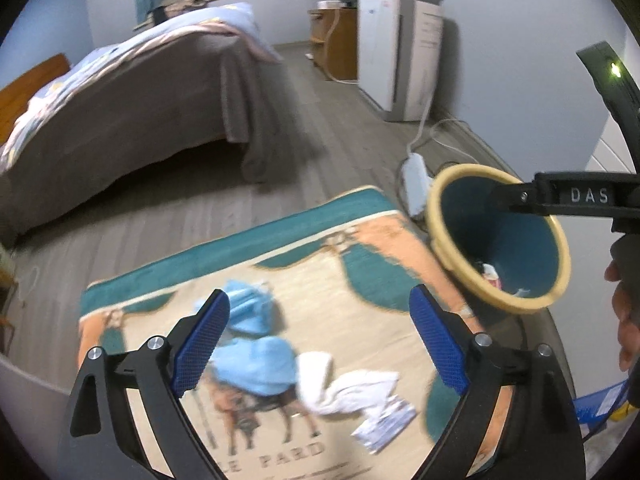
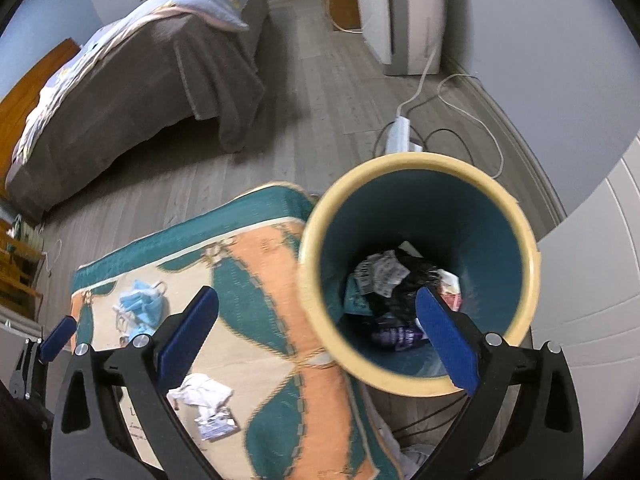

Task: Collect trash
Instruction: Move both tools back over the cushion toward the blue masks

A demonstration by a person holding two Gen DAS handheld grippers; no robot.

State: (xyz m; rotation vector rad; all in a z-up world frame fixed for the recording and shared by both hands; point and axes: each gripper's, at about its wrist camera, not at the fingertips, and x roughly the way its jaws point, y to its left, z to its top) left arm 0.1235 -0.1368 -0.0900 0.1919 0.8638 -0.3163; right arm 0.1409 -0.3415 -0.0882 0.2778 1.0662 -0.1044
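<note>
1. Far left there's a bed (image 1: pixel 132 92) with a brown cover, standing on grey plank floor (image 1: pixel 320 120).
2. Nearer the cameras lies a rug (image 1: pixel 360 240), teal border with peach and cream, and the leftover trash sits on it.
3. Left hand-held gripper (image 1: pixel 320 340) hangs over the rug, jaws spread wide, nothing between them. No grip at all.
4. Under it: crumpled blue masks (image 1: pixel 256 344), then a white tissue wad (image 1: pixel 352 392) just beside them, then a small printed wrapper (image 1: pixel 384 424) touching the tissue's right end.
5. Right hand-held gripper (image 2: pixel 320 344) is released too, jaws wide apart and empty. Its left finger sits over the rug, the right one over the bin's mouth.
6. The bin (image 2: pixel 516 216), teal inside with a cream rim, stands at the rug's right edge. There's already stuff in the bottom: crumpled paper, something black, a purple wrapper.
7. Behind the bin a white power strip (image 2: pixel 400 136) and cables lie on the floor; a white appliance (image 1: pixel 396 52) stands by the wall.
</note>
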